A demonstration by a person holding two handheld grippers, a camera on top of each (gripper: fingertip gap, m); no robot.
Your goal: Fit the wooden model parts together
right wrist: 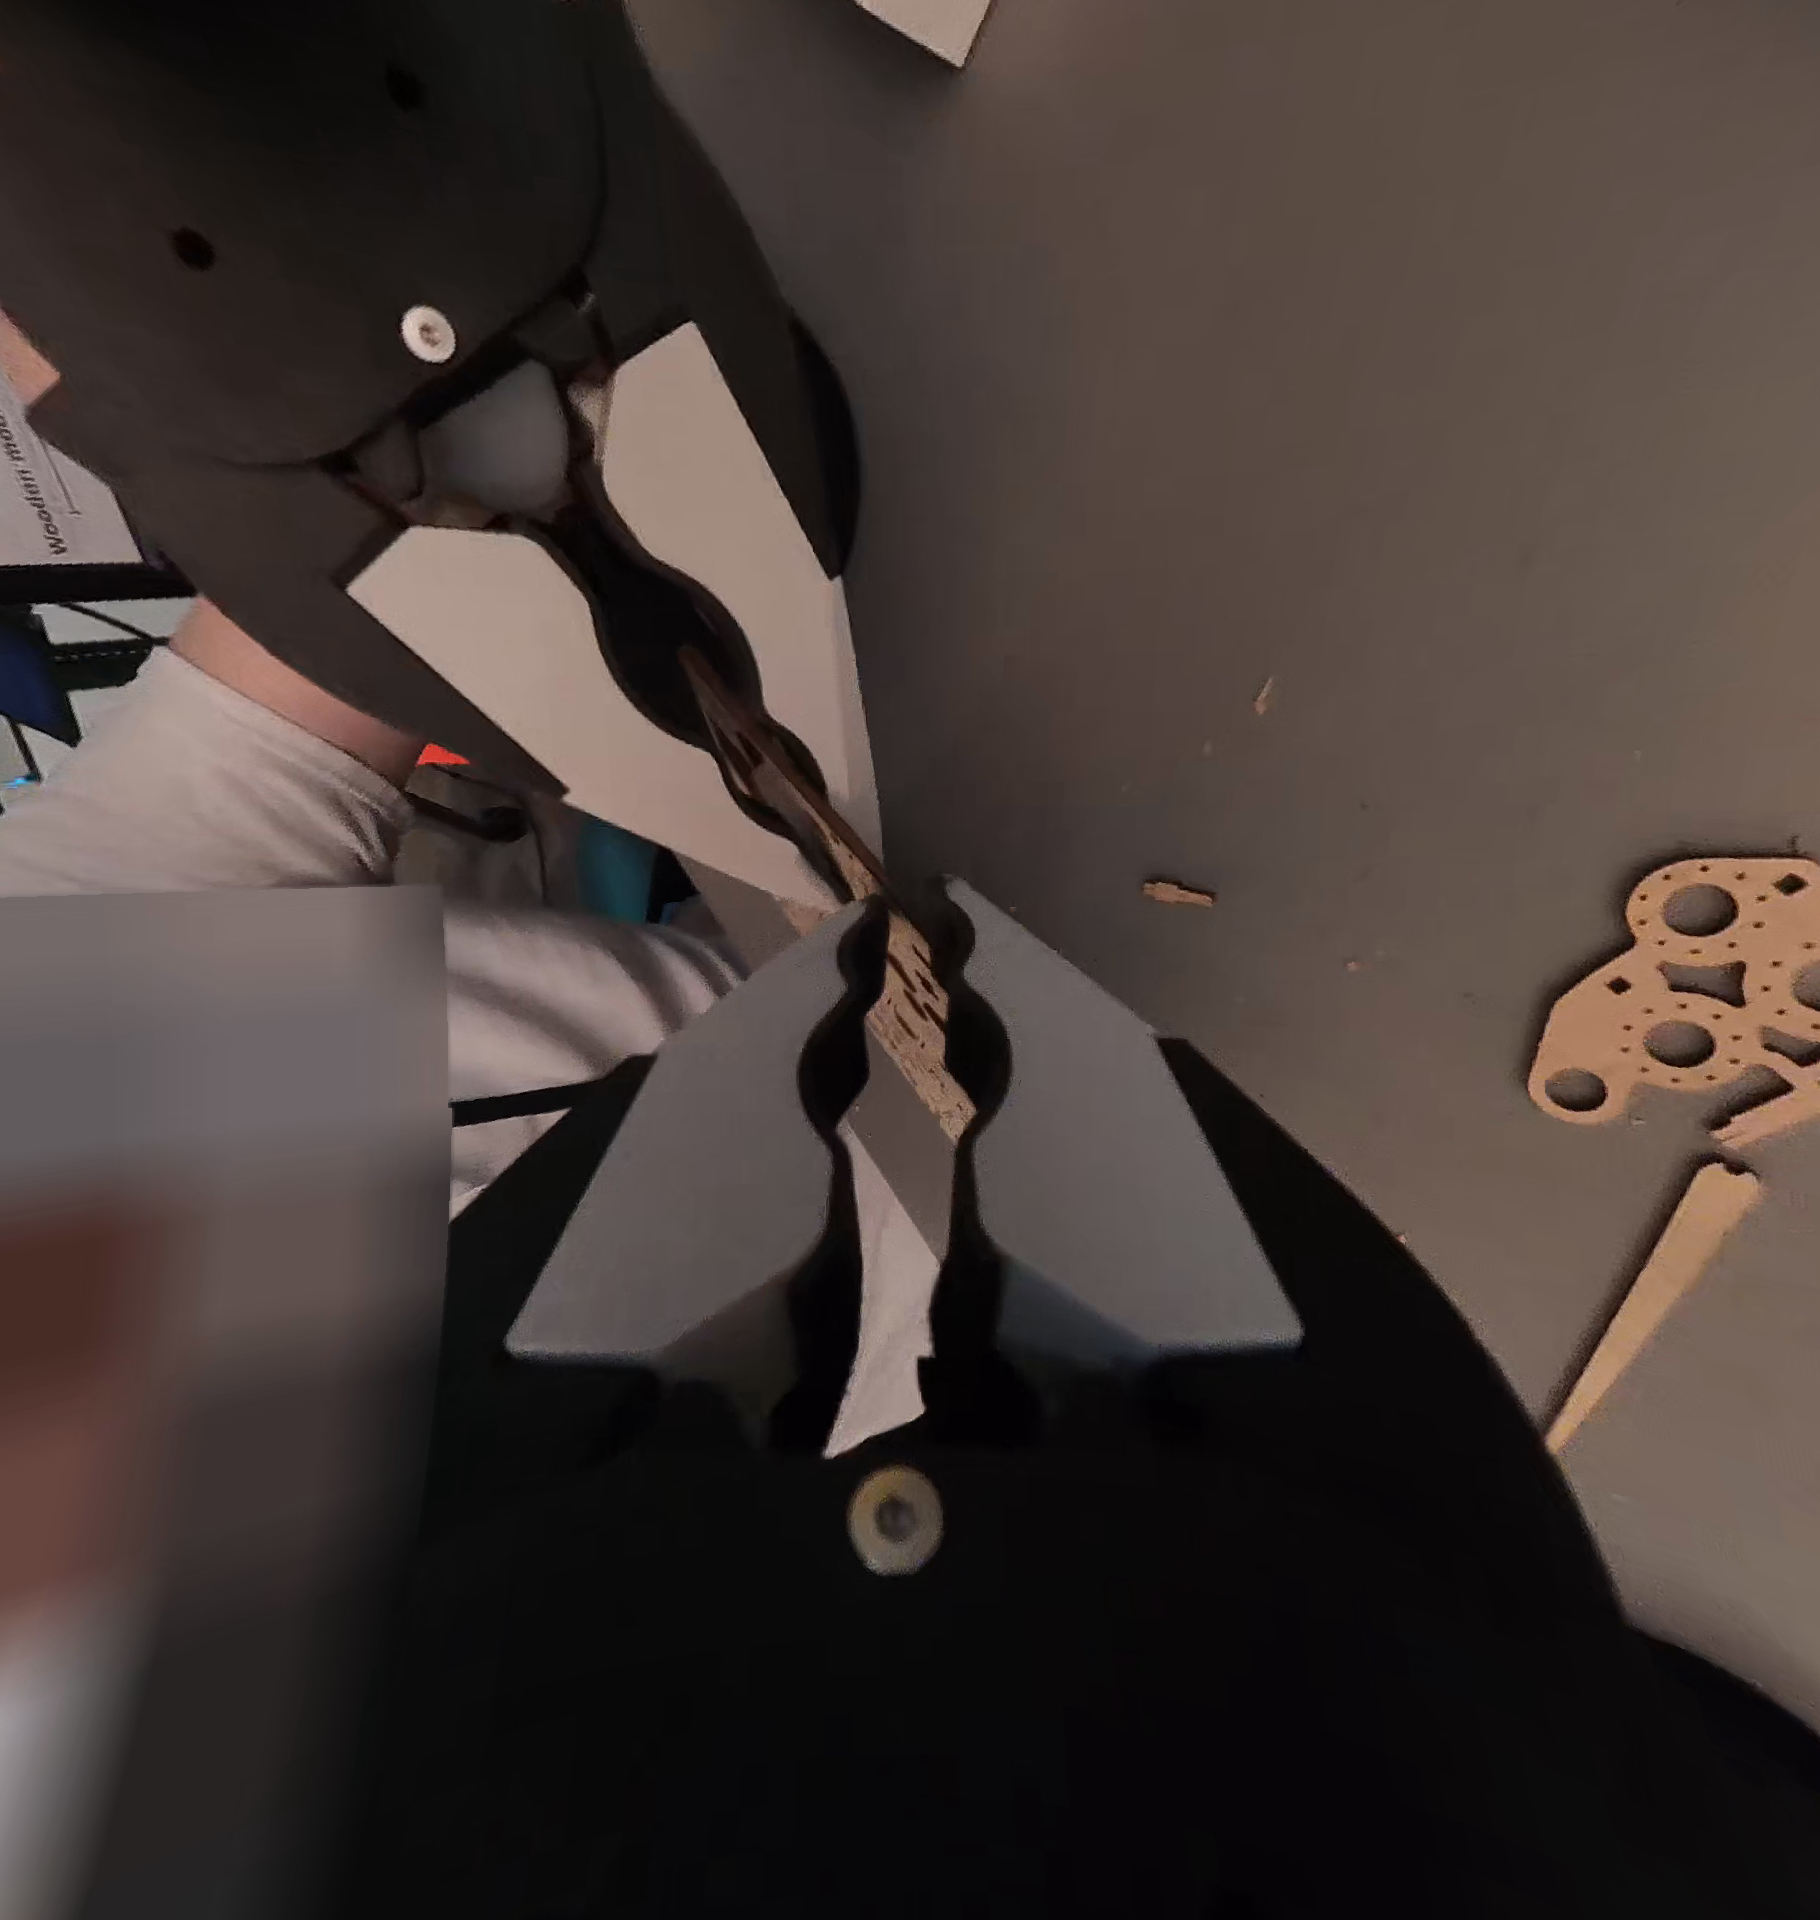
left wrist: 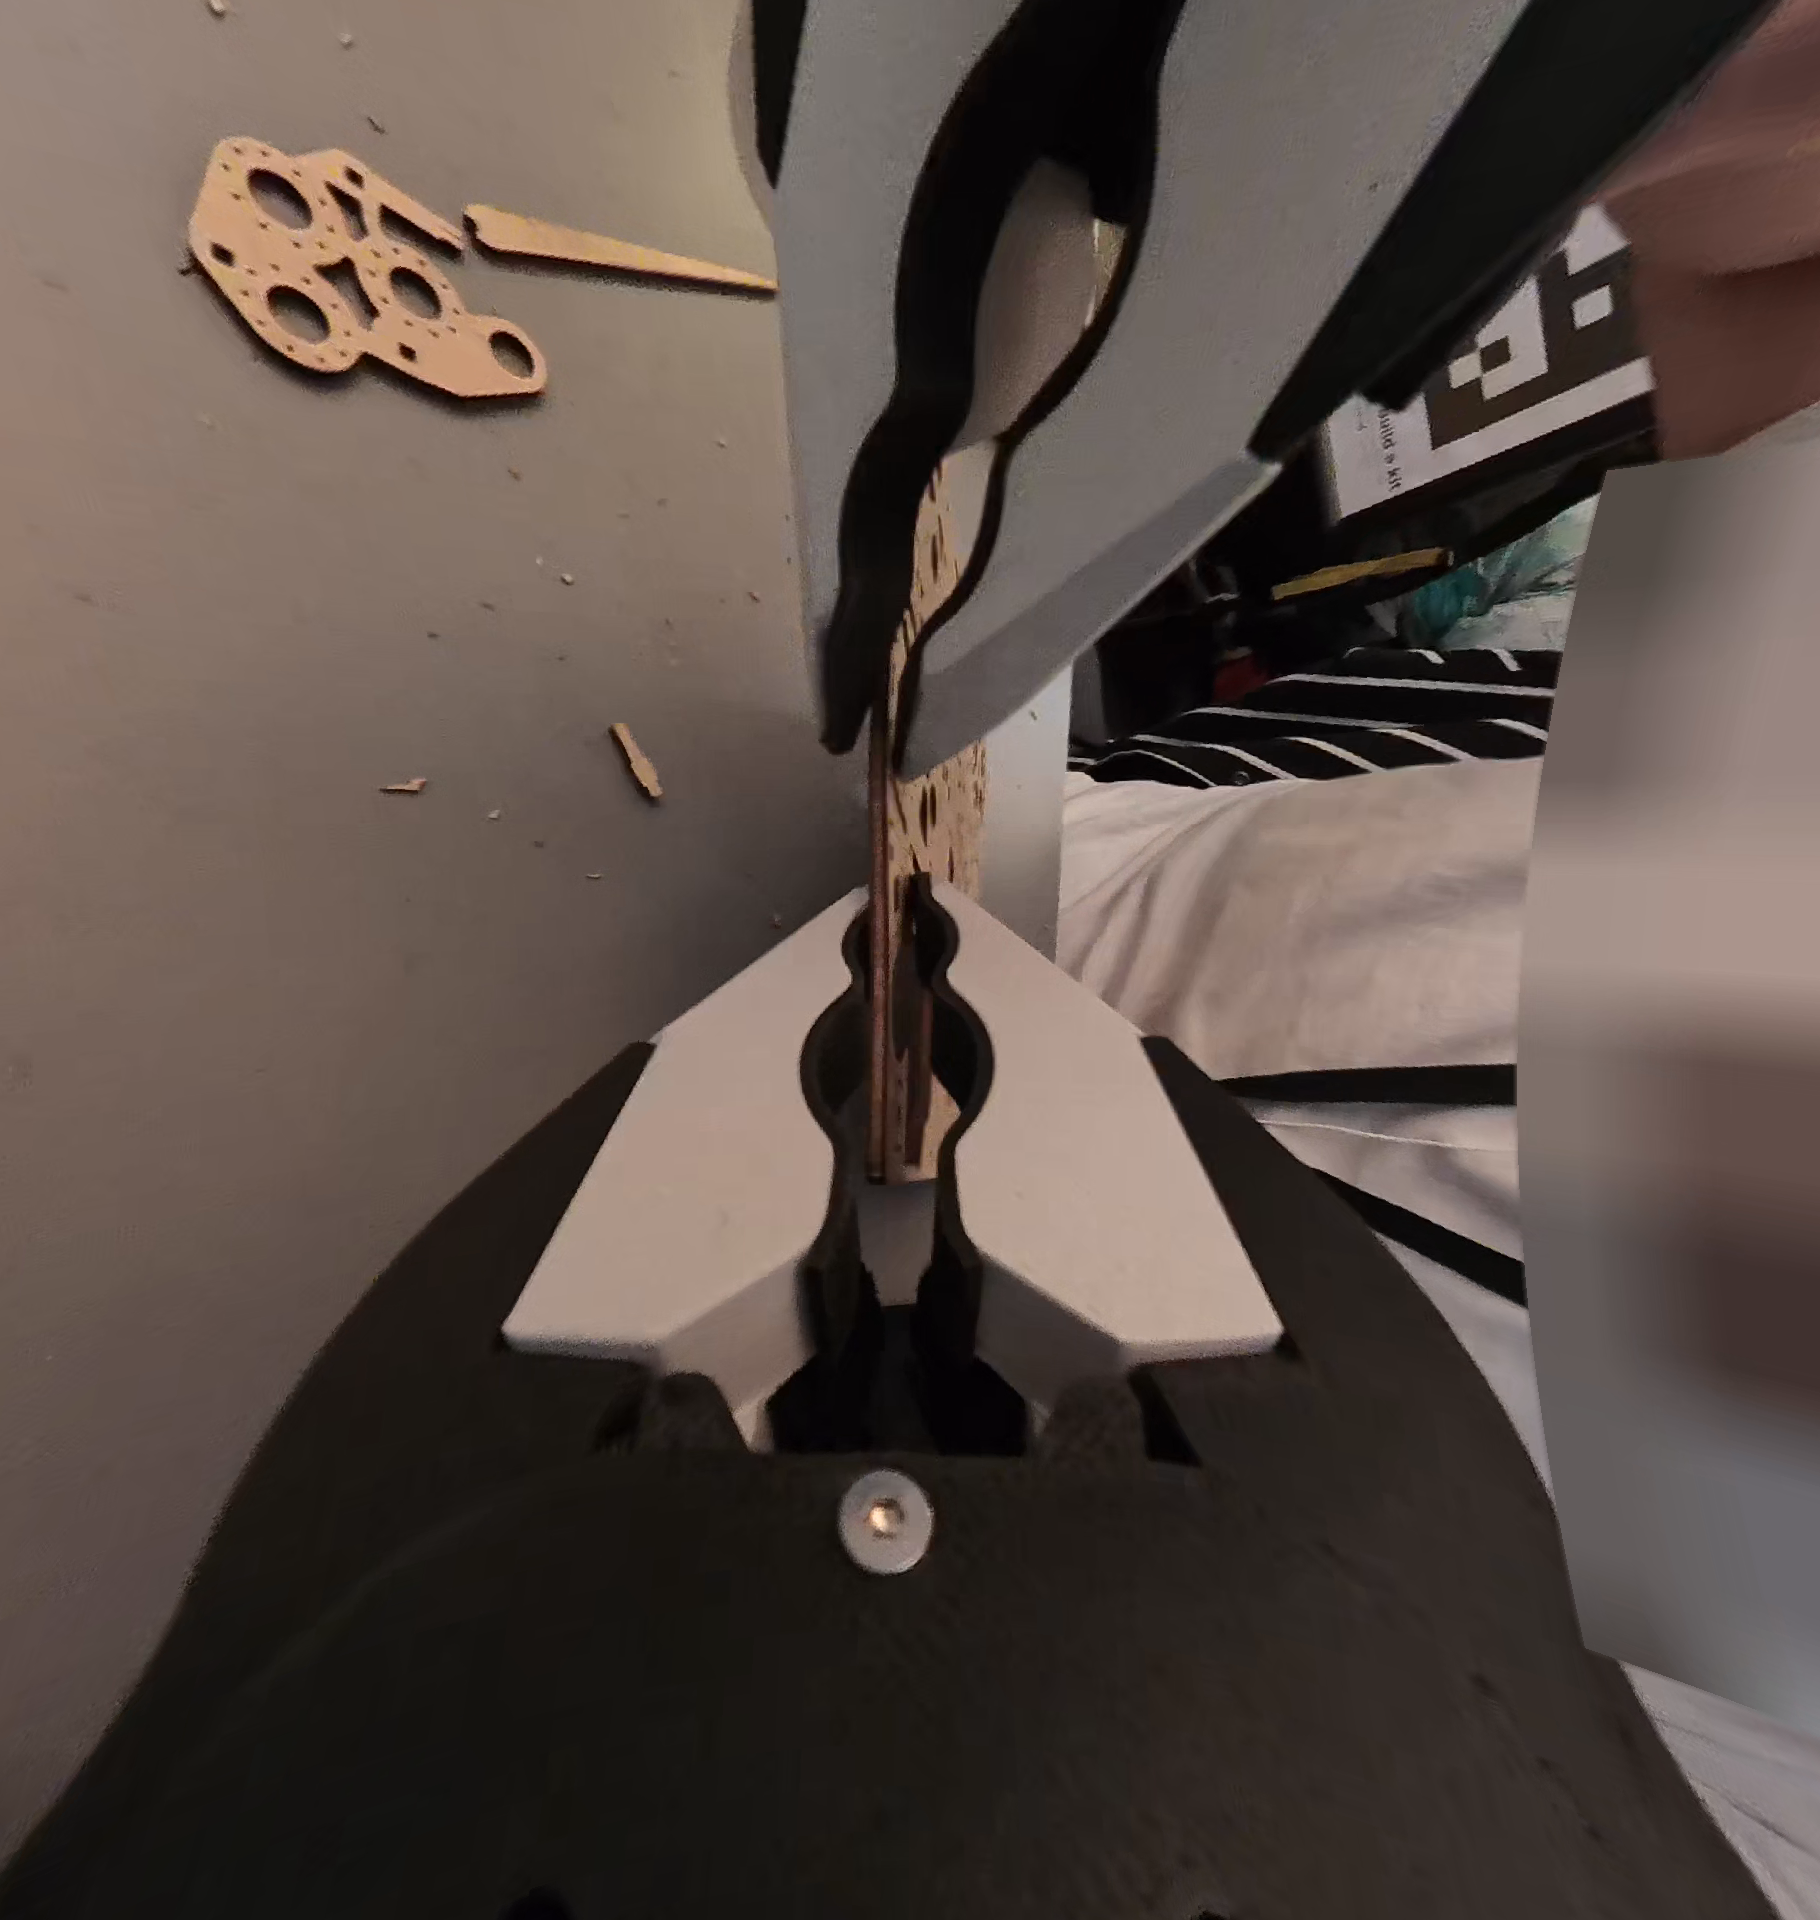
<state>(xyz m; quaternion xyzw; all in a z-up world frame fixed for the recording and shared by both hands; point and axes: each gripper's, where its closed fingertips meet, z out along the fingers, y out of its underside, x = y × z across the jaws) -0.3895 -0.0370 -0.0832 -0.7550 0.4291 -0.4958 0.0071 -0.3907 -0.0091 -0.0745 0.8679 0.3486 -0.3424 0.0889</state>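
Two claws meet over a grey table (left wrist: 262, 727), both clamped on the same thin stack of wooden parts (left wrist: 901, 1081) held on edge between them: the left claw (left wrist: 898, 935) grips its near end, the right claw (left wrist: 875, 717) its far end. A perforated wooden plate (left wrist: 355, 275) and a tapered wooden strip (left wrist: 615, 249) lie apart on the table among splinters.

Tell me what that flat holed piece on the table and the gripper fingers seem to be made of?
The holed plate looks like thin, pale, unfinished plywood; its dark-edged cutouts suggest laser cutting. The left gripper's fingers look like matt grey plastic with black wavy inner pads, possibly rubber.
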